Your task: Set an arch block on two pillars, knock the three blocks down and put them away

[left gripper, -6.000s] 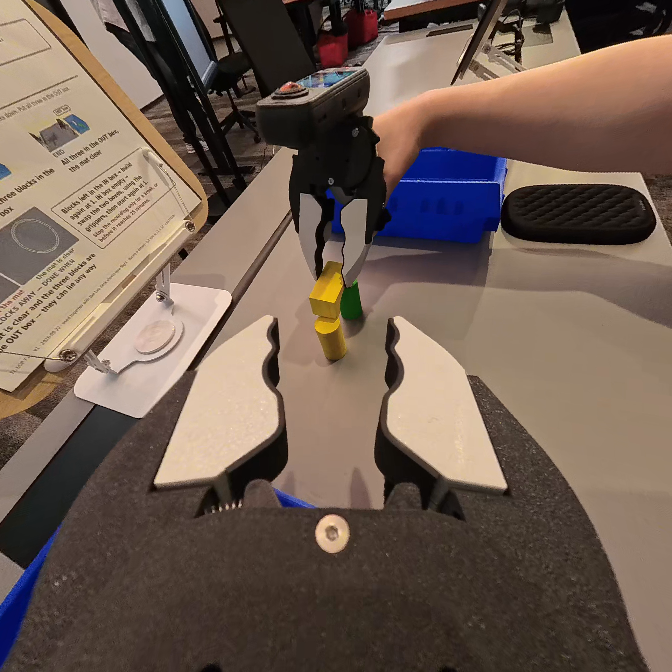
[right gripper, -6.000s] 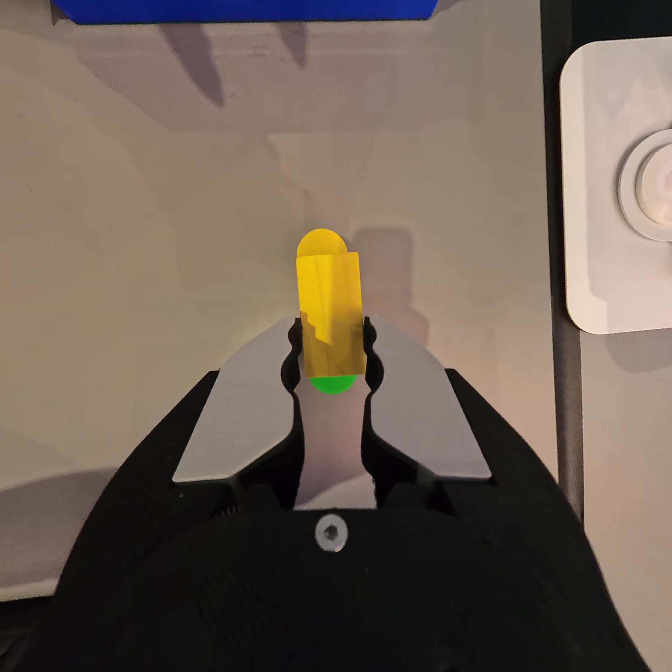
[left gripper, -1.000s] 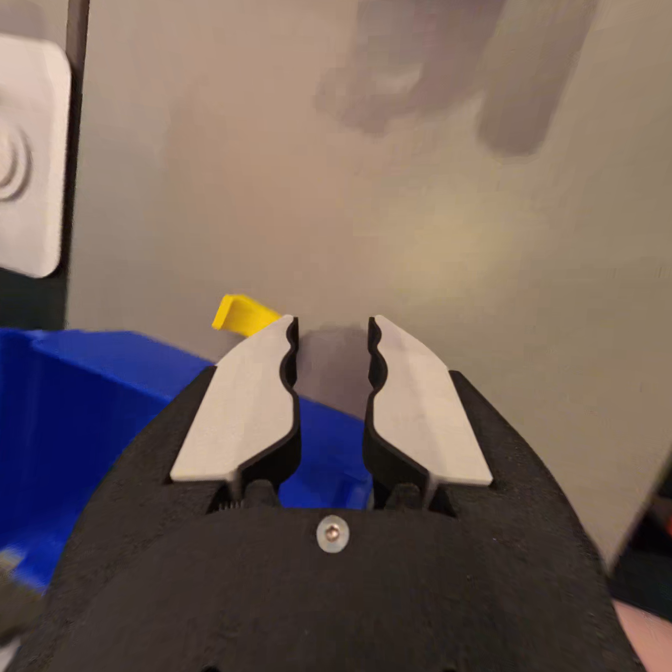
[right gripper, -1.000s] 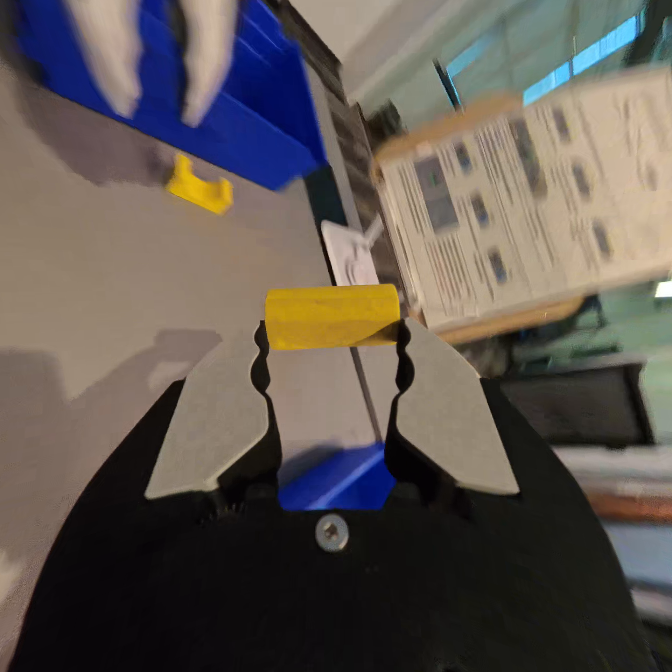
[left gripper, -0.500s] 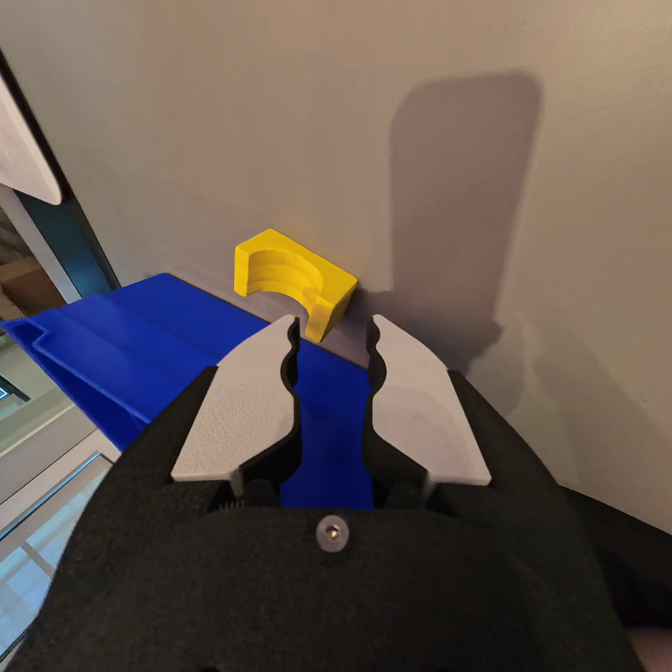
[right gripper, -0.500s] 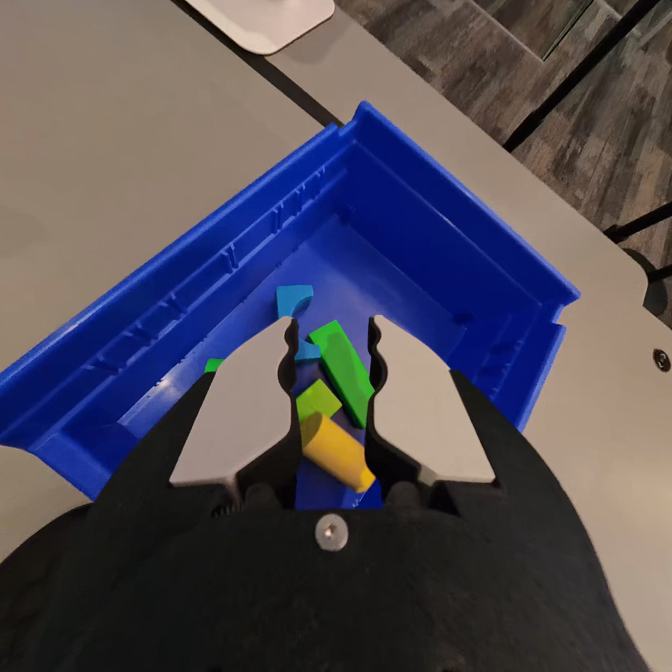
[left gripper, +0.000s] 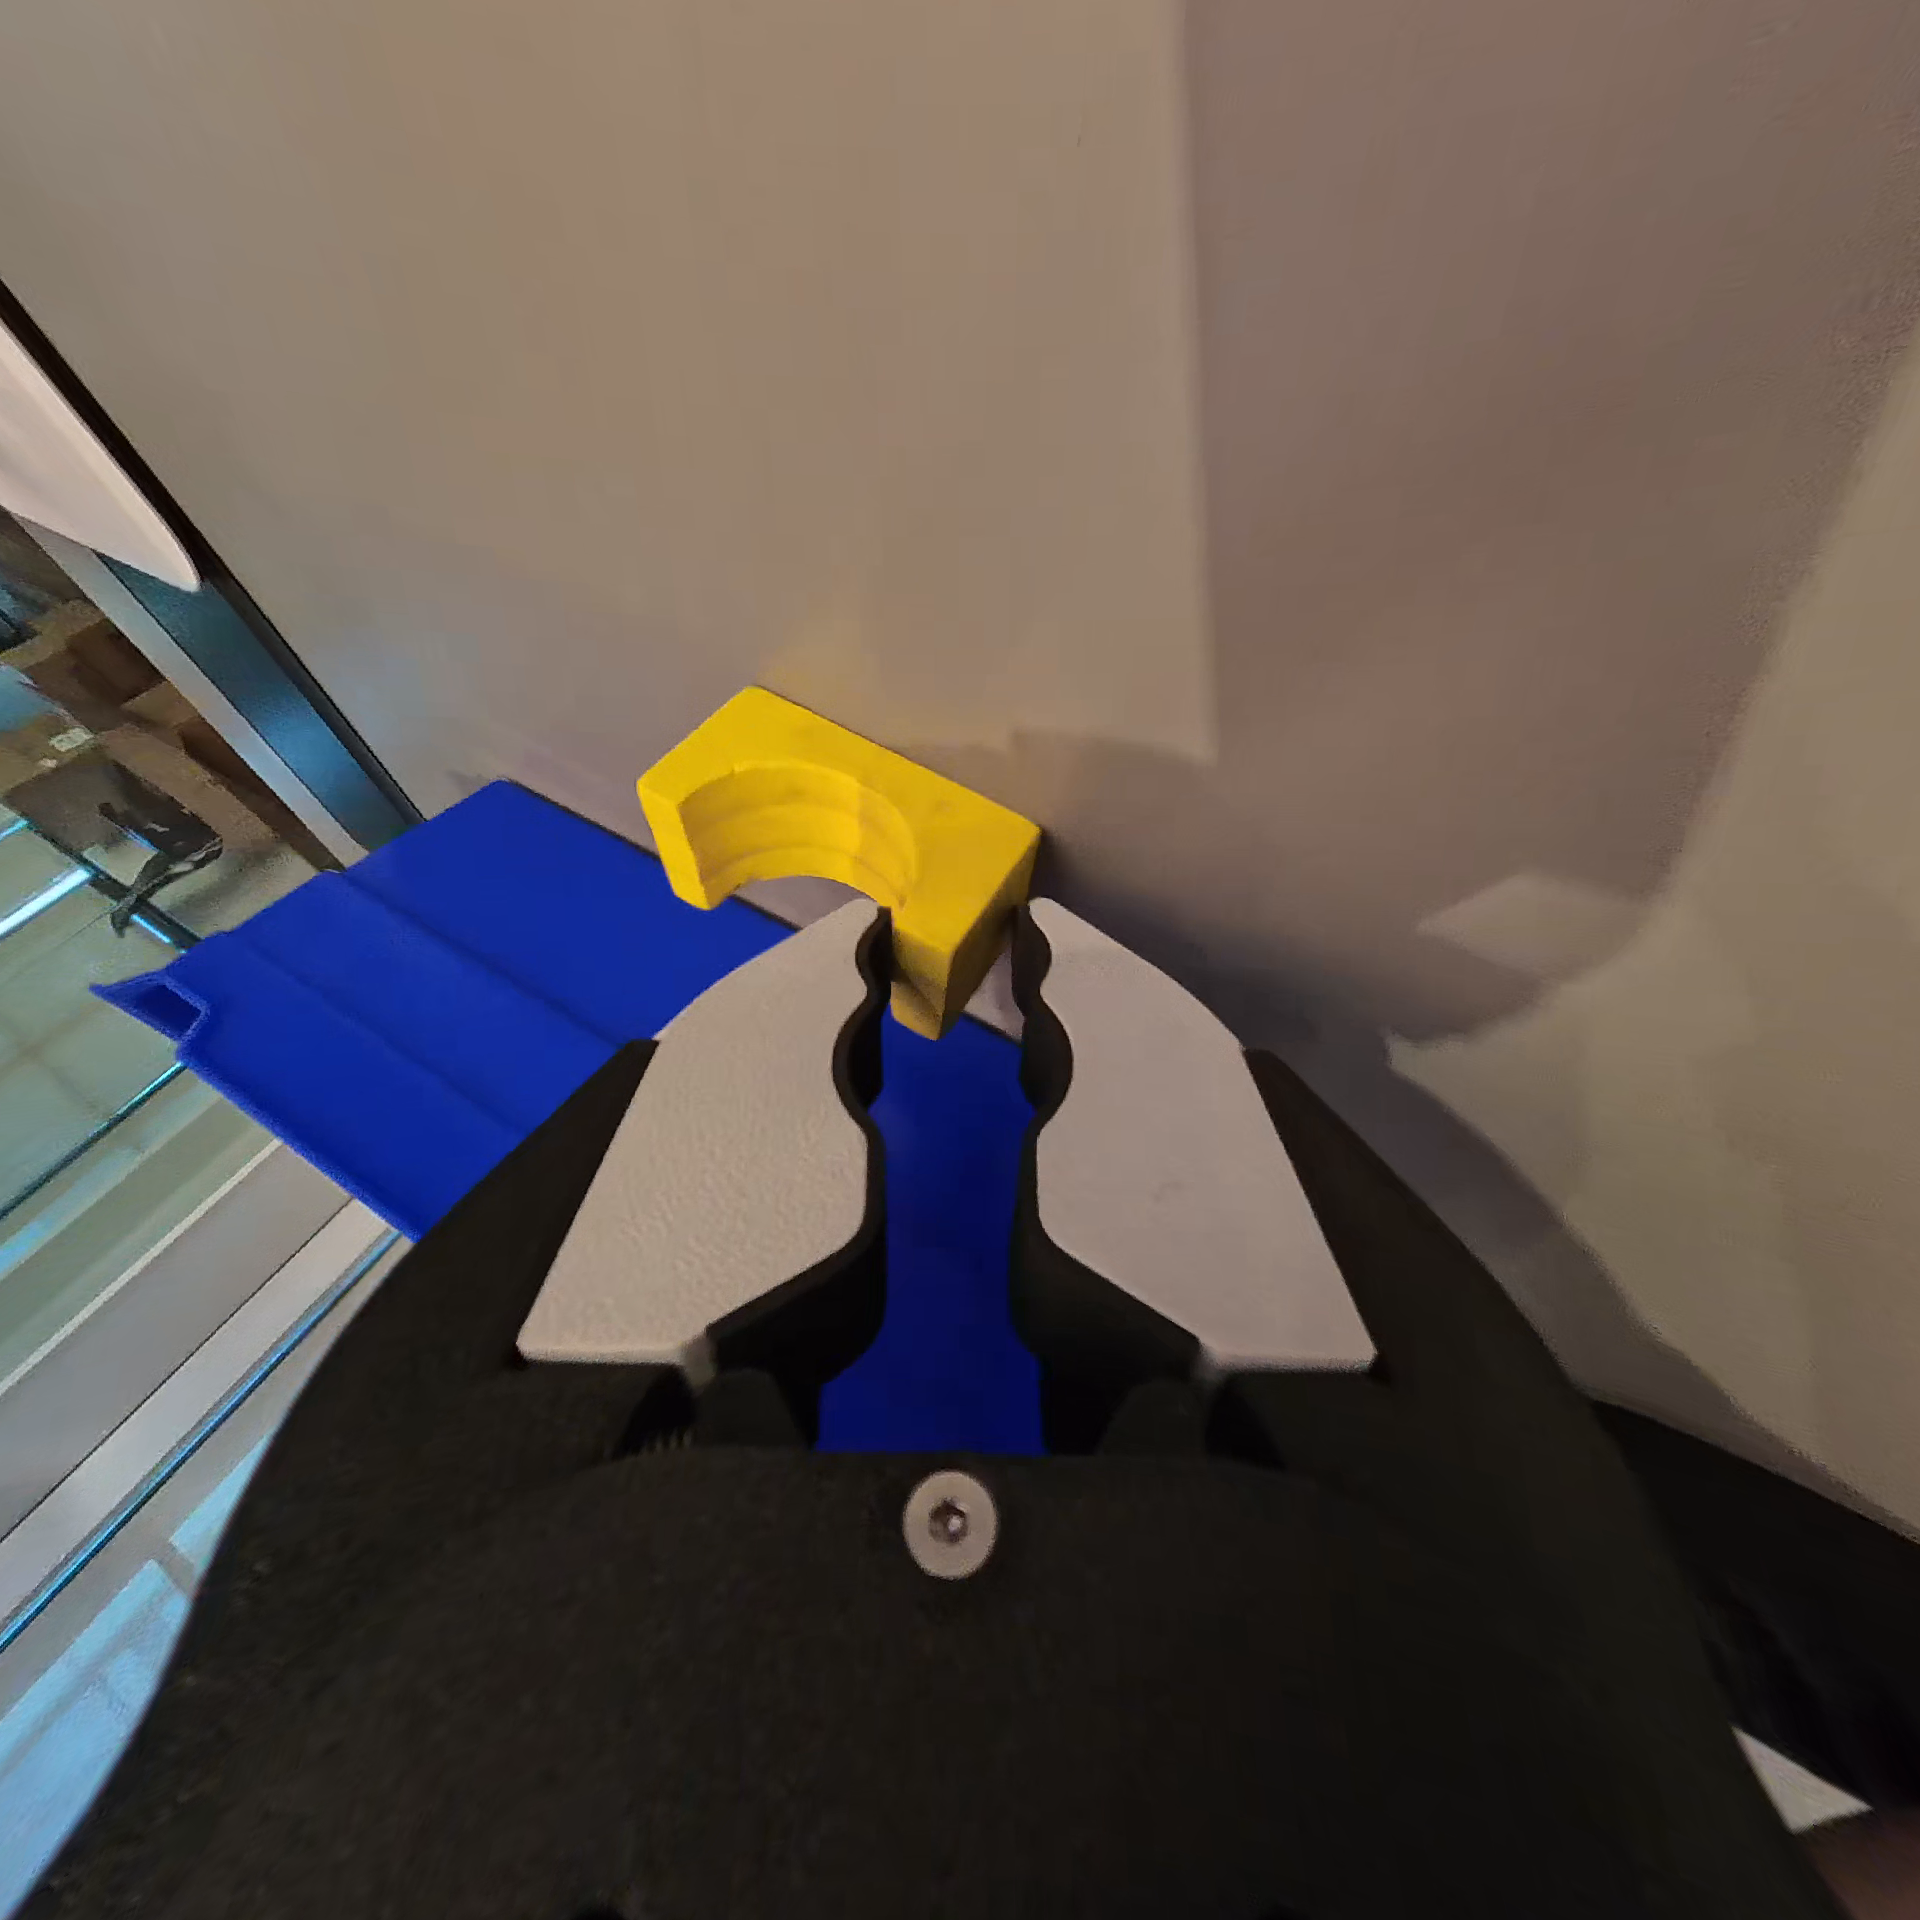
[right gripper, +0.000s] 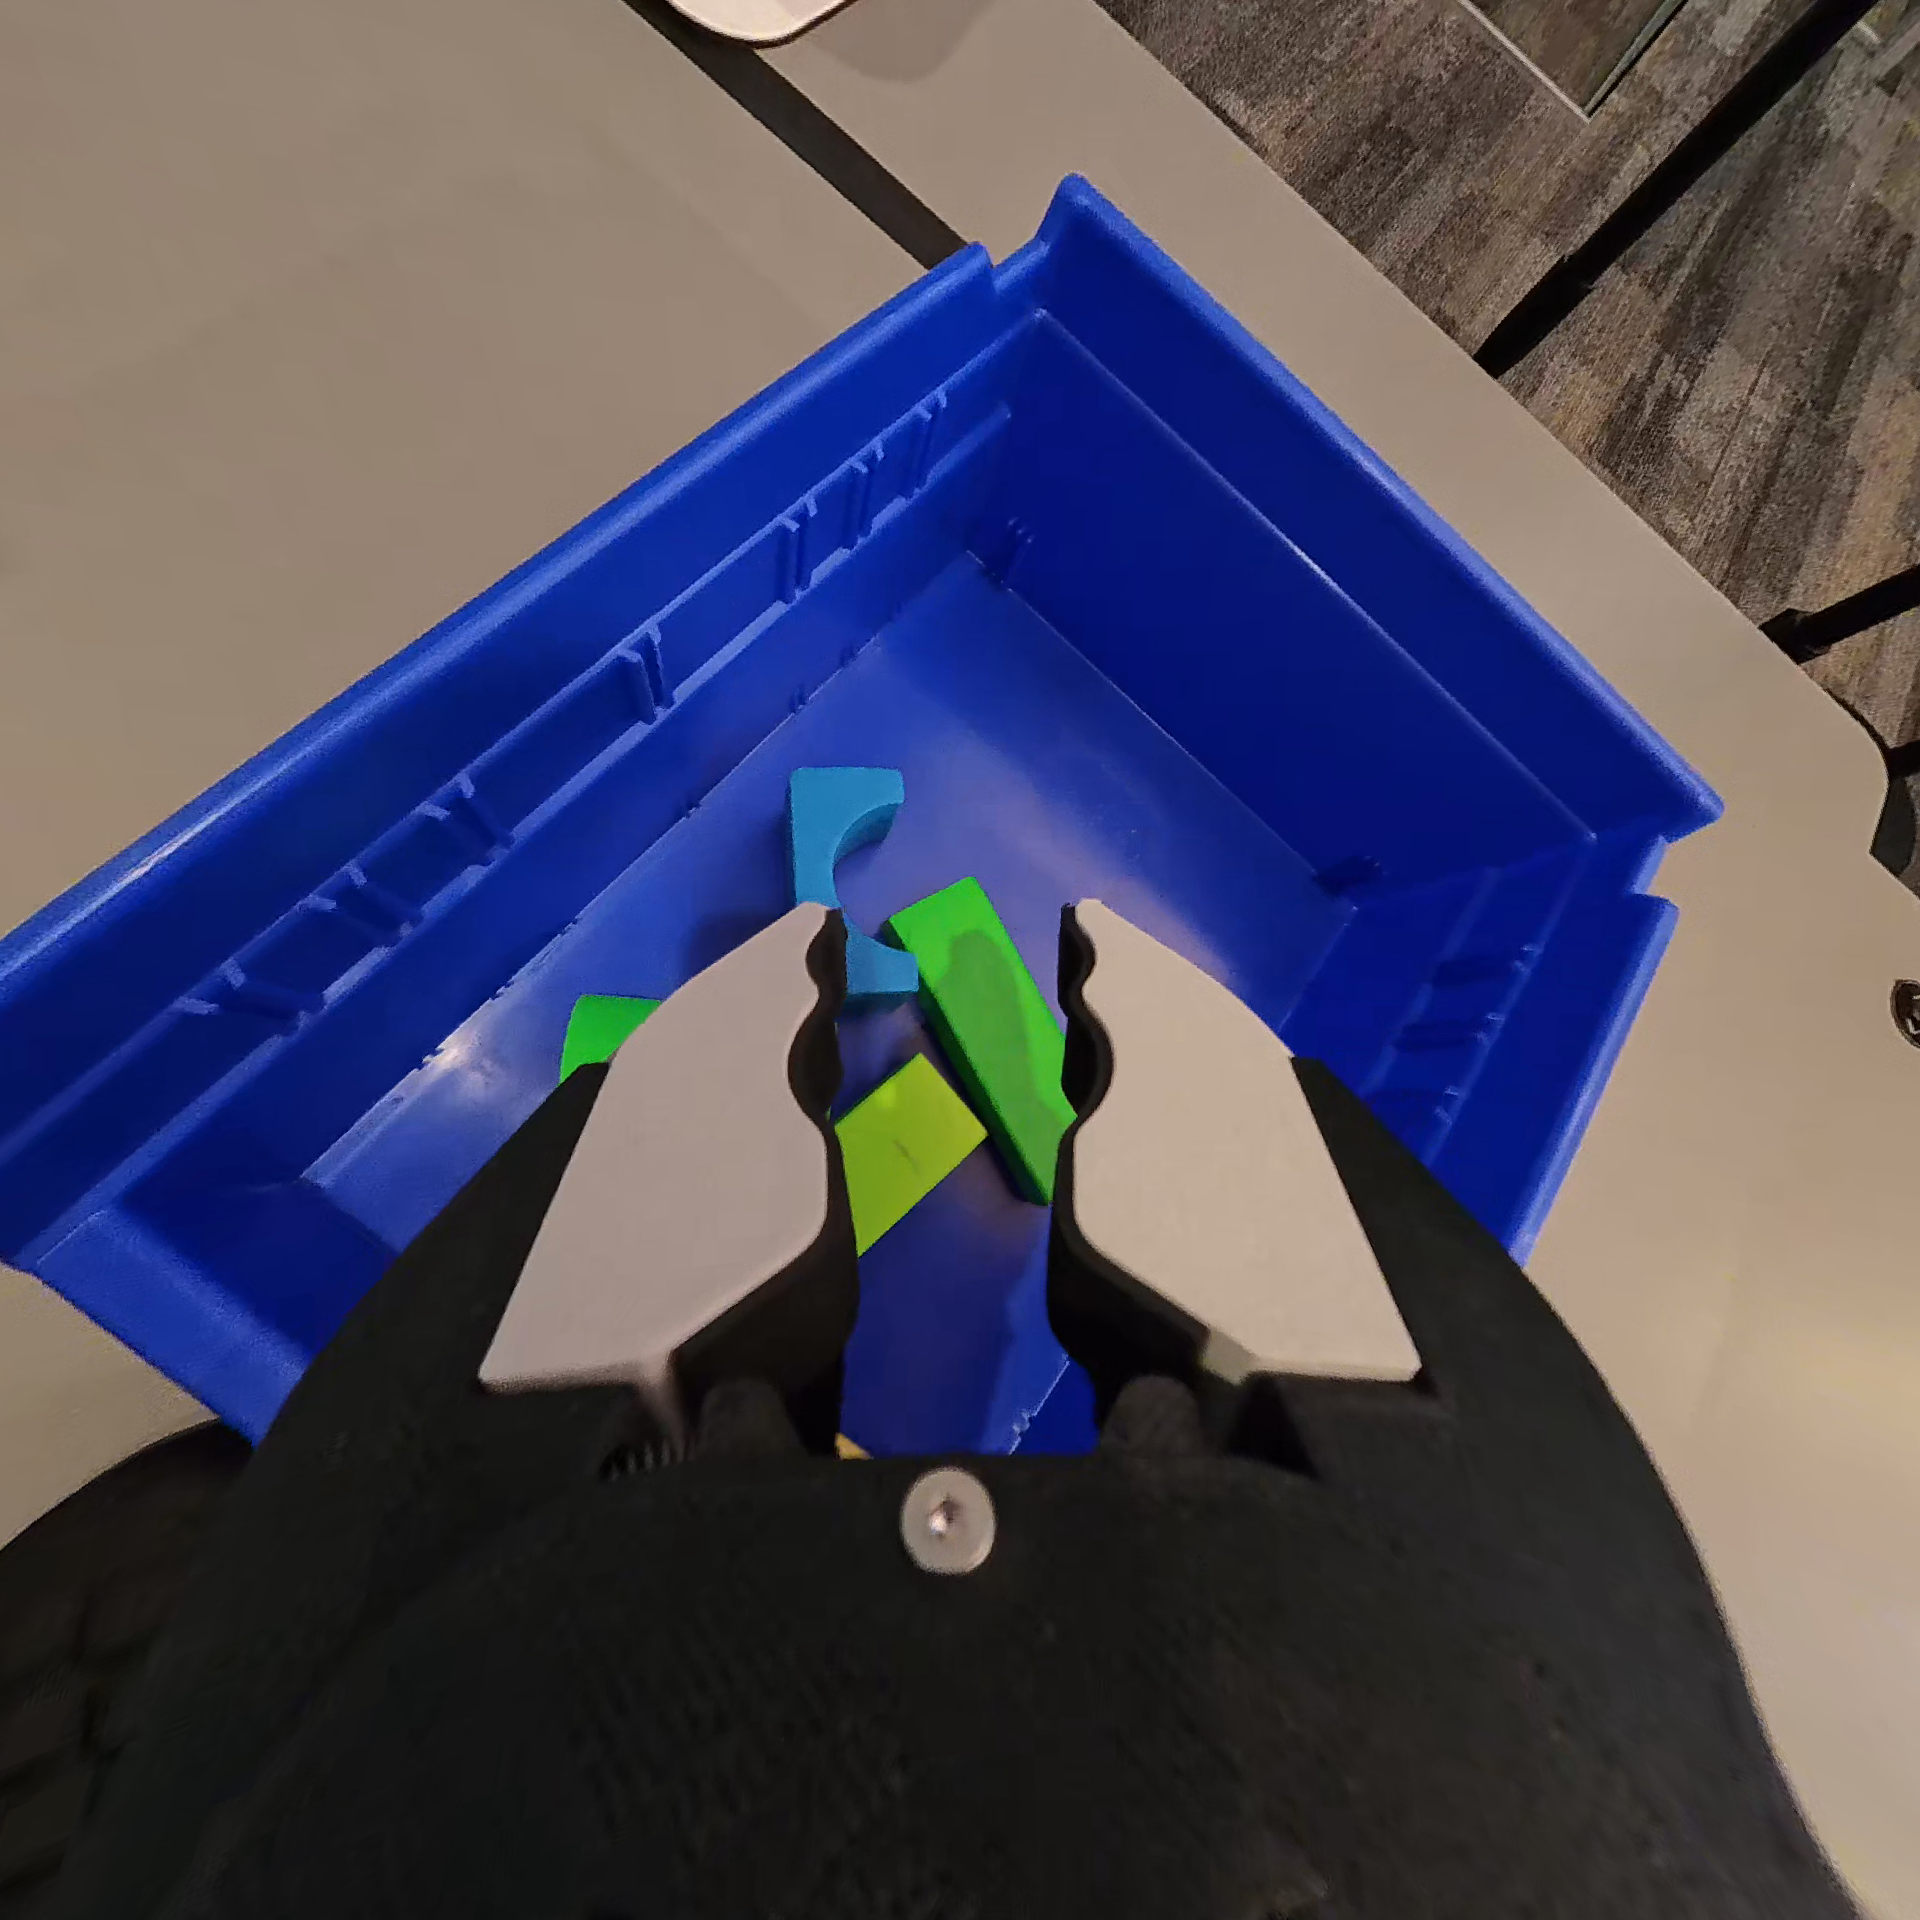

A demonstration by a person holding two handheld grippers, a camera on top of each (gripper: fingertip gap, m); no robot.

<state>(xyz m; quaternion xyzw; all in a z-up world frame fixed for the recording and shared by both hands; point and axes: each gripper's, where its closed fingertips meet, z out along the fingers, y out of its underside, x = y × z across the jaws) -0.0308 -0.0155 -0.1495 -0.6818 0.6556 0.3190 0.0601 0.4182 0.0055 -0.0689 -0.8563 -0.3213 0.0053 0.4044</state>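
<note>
In the left wrist view a yellow arch block (left gripper: 831,831) lies on the grey table beside a blue bin (left gripper: 416,997). My left gripper (left gripper: 951,914) has its jaws closed on one leg of the arch. In the right wrist view my right gripper (right gripper: 945,914) is open and empty above a blue bin (right gripper: 1299,468). That bin holds a blue arch (right gripper: 836,831), a long green block (right gripper: 982,1023), a lime block (right gripper: 904,1138) and another green block (right gripper: 603,1023). A sliver of yellow (right gripper: 847,1446) shows under the gripper body.
The grey table (left gripper: 935,364) stretches beyond the arch. A white stand base shows at the table's edge (left gripper: 83,499) and in the right wrist view (right gripper: 748,16). Carpet floor (right gripper: 1662,208) lies past the table's edge behind the bin. The grippers' ends are close to 45 cm from one another.
My left gripper moved forward and its jaws narrowed onto the arch's leg. The yellow cylinder that the right gripper held a second ago dropped into the bin and is now almost hidden.
</note>
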